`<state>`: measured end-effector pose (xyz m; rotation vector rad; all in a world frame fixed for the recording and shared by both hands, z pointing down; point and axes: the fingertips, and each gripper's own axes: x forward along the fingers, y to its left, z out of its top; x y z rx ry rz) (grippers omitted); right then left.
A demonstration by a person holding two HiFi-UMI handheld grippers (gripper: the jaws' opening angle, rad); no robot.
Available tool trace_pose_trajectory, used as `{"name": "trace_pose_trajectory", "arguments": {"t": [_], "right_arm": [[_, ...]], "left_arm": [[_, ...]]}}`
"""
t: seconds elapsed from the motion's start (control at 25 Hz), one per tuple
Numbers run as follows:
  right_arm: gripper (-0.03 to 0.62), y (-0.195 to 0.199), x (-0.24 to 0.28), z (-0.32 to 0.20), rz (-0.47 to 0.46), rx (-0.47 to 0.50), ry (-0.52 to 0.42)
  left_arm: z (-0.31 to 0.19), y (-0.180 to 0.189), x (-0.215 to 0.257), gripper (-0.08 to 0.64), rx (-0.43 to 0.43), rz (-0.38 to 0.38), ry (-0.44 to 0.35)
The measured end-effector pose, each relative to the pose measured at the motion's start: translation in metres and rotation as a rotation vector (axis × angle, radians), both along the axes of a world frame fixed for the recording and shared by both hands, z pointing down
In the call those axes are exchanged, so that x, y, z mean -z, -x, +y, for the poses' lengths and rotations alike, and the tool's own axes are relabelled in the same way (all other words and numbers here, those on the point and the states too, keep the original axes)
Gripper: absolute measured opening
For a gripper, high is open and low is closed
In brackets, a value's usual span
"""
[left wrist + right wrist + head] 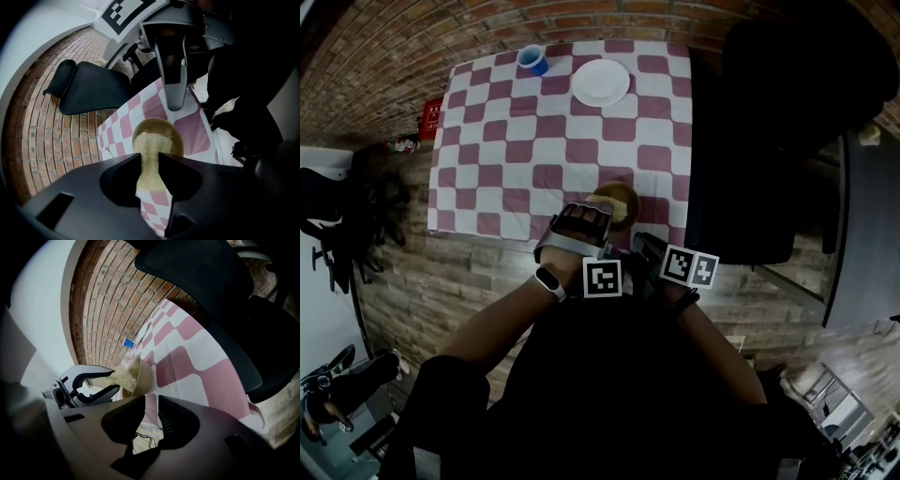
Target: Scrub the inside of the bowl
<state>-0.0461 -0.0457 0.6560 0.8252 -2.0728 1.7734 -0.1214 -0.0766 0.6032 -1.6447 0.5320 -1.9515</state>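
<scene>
Where the checked worktop (487, 141) reaches its near edge, there are two grippers, one scrubber and one bowl. One blue cup (532, 59) and one white plate (601, 82) sit far beyond the fingers, at the back edge.

The left gripper (602, 217) has its fingers clamped on the scrubber (150, 154). It is a pale, coarse, fibrous pad, pinched thin between them and flaring out past their tips. Straight ahead of those tips is the bowl (172, 136), round, smooth and tan, tipped so that its mouth faces them. The scrubber's flared end presses into its inside.

The right gripper (150, 401) has its fingers drawn together to a thin slit with nothing in it. The bowl stands ahead and to the left of them, apart.

Only the left gripper view shows the scrubber's weave and the pinch. Only the right gripper view shows the bowl's tilt from the side. The head view alone shows the plate. One black chair (769, 141) stands to the right of the worktop.
</scene>
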Motion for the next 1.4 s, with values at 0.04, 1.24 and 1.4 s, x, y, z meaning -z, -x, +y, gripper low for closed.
{"name": "trace_pose_trajectory", "arguments": {"t": [0.04, 1.24, 1.4], "right_arm": [[0.101, 0.001, -0.001, 0.002, 0.001, 0.003, 0.003], [0.049, -0.011, 0.09, -0.037, 0.061, 0.091, -0.371], [0.044, -0.016, 0.137, -0.044, 0.03, 0.094, -0.466]], "left_arm": [[0.001, 0.004, -0.001, 0.117, 0.004, -0.002, -0.001], [0.017, 0.016, 0.055, 0.117, 0.915, 1.257, 0.271], [0.021, 0.016, 0.086, 0.117, 0.968, 1.436, 0.287]]}}
